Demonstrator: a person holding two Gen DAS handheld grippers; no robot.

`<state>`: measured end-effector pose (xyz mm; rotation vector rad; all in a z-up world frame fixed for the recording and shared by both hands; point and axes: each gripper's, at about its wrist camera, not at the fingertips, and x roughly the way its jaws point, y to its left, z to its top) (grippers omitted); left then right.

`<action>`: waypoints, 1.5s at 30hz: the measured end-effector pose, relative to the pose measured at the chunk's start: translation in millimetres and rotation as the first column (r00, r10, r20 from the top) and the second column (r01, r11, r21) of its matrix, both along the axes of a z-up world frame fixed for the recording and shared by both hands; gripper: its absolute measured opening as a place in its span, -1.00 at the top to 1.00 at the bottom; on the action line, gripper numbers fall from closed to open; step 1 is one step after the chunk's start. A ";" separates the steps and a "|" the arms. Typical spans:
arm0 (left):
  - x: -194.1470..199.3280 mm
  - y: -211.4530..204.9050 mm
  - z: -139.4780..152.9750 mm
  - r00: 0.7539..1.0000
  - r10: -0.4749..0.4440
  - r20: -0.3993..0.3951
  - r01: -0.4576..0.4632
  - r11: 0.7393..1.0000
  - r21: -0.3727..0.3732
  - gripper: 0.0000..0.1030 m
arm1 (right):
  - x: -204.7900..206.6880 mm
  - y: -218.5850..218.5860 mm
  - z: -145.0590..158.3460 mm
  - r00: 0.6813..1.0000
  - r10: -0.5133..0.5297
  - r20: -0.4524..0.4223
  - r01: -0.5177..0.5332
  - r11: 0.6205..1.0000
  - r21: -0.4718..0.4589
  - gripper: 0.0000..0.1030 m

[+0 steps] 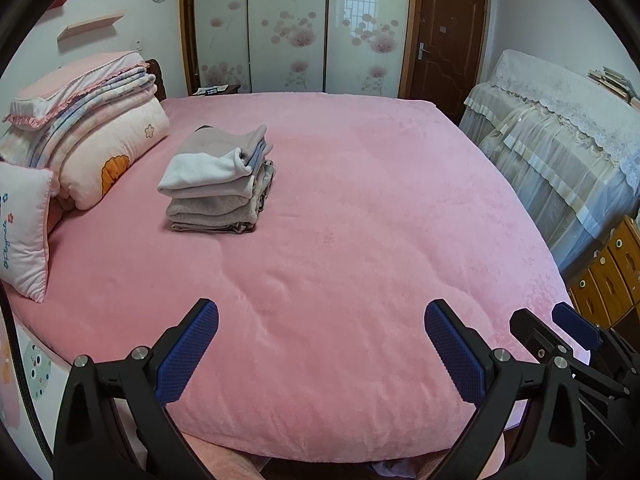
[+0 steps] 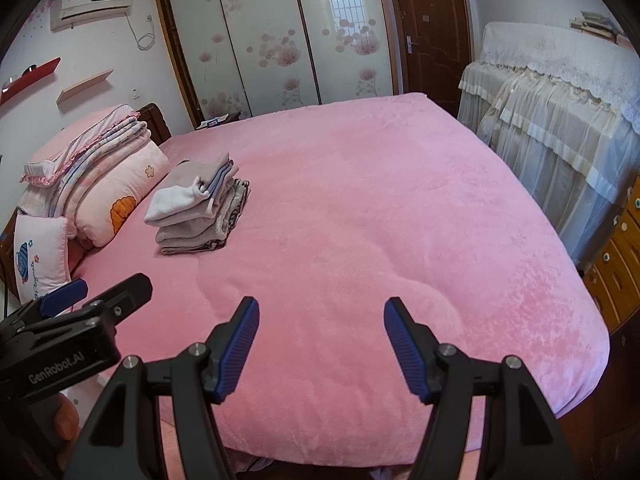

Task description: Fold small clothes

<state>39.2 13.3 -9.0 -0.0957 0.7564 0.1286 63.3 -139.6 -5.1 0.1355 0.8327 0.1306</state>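
A neat stack of folded small clothes [image 1: 218, 184] in white, beige and grey lies on the pink bedspread [image 1: 360, 208], toward the pillows; the right wrist view shows the stack [image 2: 196, 212] too. My left gripper [image 1: 320, 312] hovers open over the near part of the bed, nothing between its blue pads. My right gripper [image 2: 320, 308] is open as well, empty, over the same near edge. Each gripper sees the other: the right gripper [image 1: 560, 324] beside the left, the left gripper [image 2: 80, 292] at the lower left. Both are well short of the stack.
Folded quilts and pillows [image 1: 92, 140] are piled at the head of the bed on the left. A lace-covered piece of furniture [image 1: 560, 140] and wooden drawers [image 1: 612, 276] stand along the right. Sliding wardrobe doors [image 1: 288, 28] and a brown door [image 1: 444, 36] are behind.
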 end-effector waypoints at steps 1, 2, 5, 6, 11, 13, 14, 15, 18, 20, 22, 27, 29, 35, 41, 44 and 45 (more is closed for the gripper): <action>0.8 -1.5 0.1 1.000 -0.003 0.000 0.003 1.000 0.004 -0.99 | 0.5 0.5 1.0 1.000 0.000 0.004 0.000 1.000 -0.005 -0.27; 0.8 -3.1 -0.7 1.000 -0.008 0.000 0.008 1.000 0.006 -0.99 | 0.7 0.8 1.5 1.000 -0.001 0.006 0.001 1.000 -0.008 -0.27; 2.8 -5.8 -1.0 1.000 -0.015 -0.006 0.015 1.000 0.010 -0.99 | 1.6 1.1 2.4 1.000 -0.004 0.007 0.005 1.000 -0.016 -0.27; 3.9 -5.7 -0.8 1.000 -0.018 -0.007 0.018 1.000 0.008 -0.99 | 2.2 0.6 3.0 1.000 -0.005 0.007 0.005 1.000 -0.015 -0.27; 6.8 -5.4 -0.3 1.000 -0.020 -0.011 0.020 1.000 0.007 -0.99 | 3.6 -1.9 3.5 1.000 -0.010 0.007 0.010 1.000 -0.017 -0.27; 7.6 -5.0 -0.4 1.000 -0.020 -0.012 0.020 1.000 0.007 -0.99 | 3.9 -3.3 3.0 1.000 -0.010 0.006 0.010 1.000 -0.016 -0.27; 7.8 -4.5 -0.4 1.000 -0.020 -0.014 0.020 1.000 0.005 -0.99 | 4.0 -3.6 2.7 1.000 -0.011 0.006 0.011 1.000 -0.018 -0.27; 8.0 -4.7 -0.7 1.000 -0.020 -0.015 0.020 1.000 0.003 -0.99 | 4.0 -3.6 2.9 1.000 -0.011 0.006 0.011 1.000 -0.018 -0.27; 7.6 -3.9 -0.5 1.000 -0.018 -0.013 0.018 1.000 -0.001 -0.99 | 2.6 -4.7 2.7 1.000 -0.012 0.012 0.012 1.000 -0.021 -0.27; 7.0 -3.5 -0.2 1.000 -0.016 -0.012 0.016 1.000 0.000 -0.99 | 2.3 -6.6 1.9 1.000 -0.012 0.014 0.012 1.000 -0.025 -0.27; 6.7 -3.8 -1.2 1.000 -0.016 -0.014 0.016 1.000 0.000 -0.99 | 2.1 -7.7 1.5 1.000 -0.012 0.014 0.012 1.000 -0.025 -0.27; 5.7 -3.2 -2.0 1.000 -0.012 -0.017 0.012 1.000 -0.006 -0.99 | 2.2 -7.0 2.0 1.000 -0.012 0.015 0.012 1.000 -0.026 -0.27; 5.3 -3.1 -1.8 1.000 -0.012 -0.017 0.012 1.000 -0.005 -0.99 | 2.2 -6.8 2.1 1.000 -0.012 0.014 0.012 1.000 -0.025 -0.27; 4.7 -2.7 -1.8 1.000 -0.012 -0.018 0.012 1.000 -0.007 -0.99 | 2.3 -7.3 2.4 1.000 -0.012 0.015 0.012 1.000 -0.026 -0.27; 2.9 -3.0 -2.2 1.000 -0.010 -0.018 0.010 1.000 -0.006 -0.99 | 1.7 -7.8 2.1 1.000 -0.011 0.015 0.012 1.000 -0.025 -0.27; 2.9 -2.8 -2.2 1.000 -0.010 -0.018 0.010 1.000 -0.006 -0.99 | 1.6 -7.4 2.1 1.000 -0.012 0.016 0.012 1.000 -0.027 -0.27; 2.9 -2.7 -2.2 1.000 -0.010 -0.019 0.010 1.000 -0.006 -0.99 | 1.6 -7.8 2.0 1.000 -0.012 0.016 0.012 1.000 -0.027 -0.27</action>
